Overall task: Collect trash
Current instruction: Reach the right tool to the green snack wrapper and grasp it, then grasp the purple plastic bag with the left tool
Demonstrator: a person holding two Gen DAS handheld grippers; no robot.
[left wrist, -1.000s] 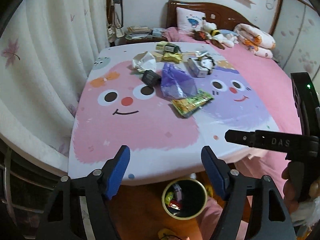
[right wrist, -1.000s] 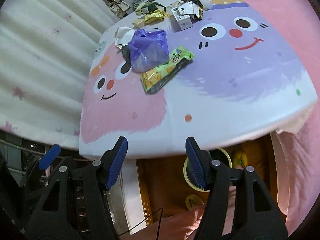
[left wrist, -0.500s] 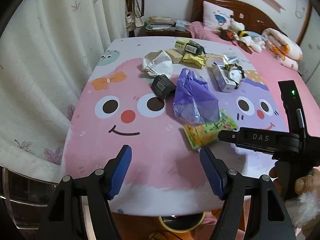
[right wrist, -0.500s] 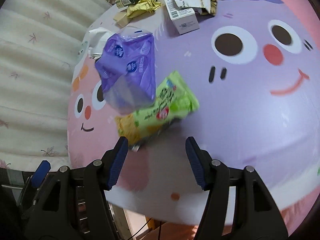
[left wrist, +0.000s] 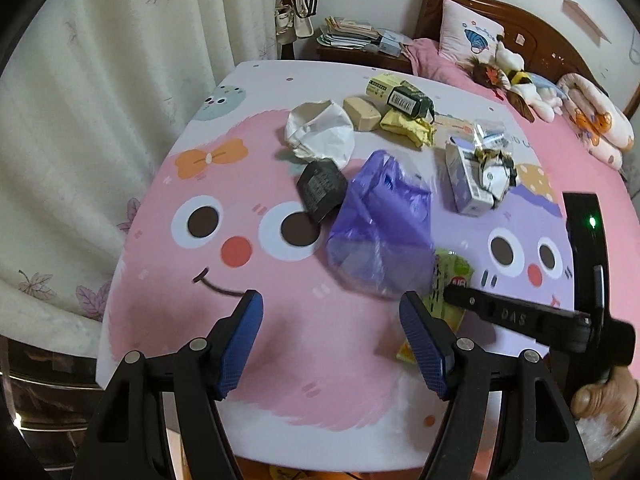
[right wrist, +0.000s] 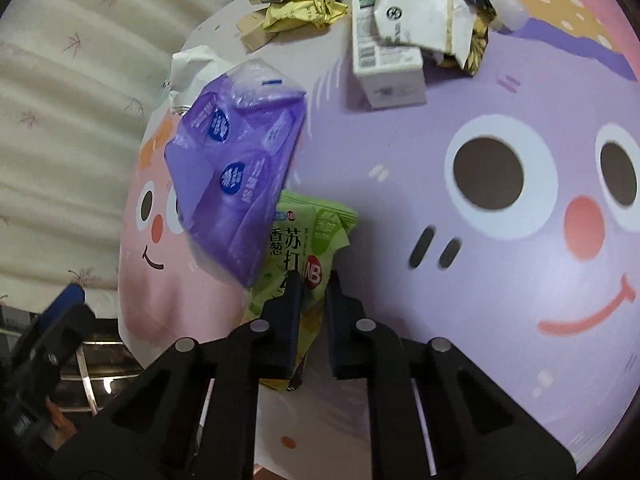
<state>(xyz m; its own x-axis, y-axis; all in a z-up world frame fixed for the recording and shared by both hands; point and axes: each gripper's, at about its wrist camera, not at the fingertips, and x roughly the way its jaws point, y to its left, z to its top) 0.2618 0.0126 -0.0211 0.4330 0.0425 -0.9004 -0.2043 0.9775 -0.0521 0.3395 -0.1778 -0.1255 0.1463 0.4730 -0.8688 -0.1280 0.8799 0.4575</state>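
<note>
Trash lies on a table with a cartoon-face cloth (left wrist: 168, 288). A green snack packet (right wrist: 308, 240) sits under the edge of a purple plastic bag (right wrist: 236, 176). My right gripper (right wrist: 314, 288) is shut on the packet's near end, which is pinched between the fingers. In the left wrist view the right gripper (left wrist: 448, 294) reaches the packet (left wrist: 454, 276) from the right. My left gripper (left wrist: 332, 320) hovers open over the pink cloth, just in front of the purple bag (left wrist: 380, 224), with nothing in it.
Farther back lie a black packet (left wrist: 320, 188), crumpled white paper (left wrist: 320, 132), a tan block (left wrist: 362, 114), a yellow wrapper (left wrist: 408, 128), a white carton (left wrist: 468, 176) and torn foil (right wrist: 432, 20). Curtains (left wrist: 100, 100) hang at the left. A bed (left wrist: 560, 92) stands behind.
Both grippers moved forward over the table, away from the bin below its edge. The right gripper went from open to shut on the green snack packet.
</note>
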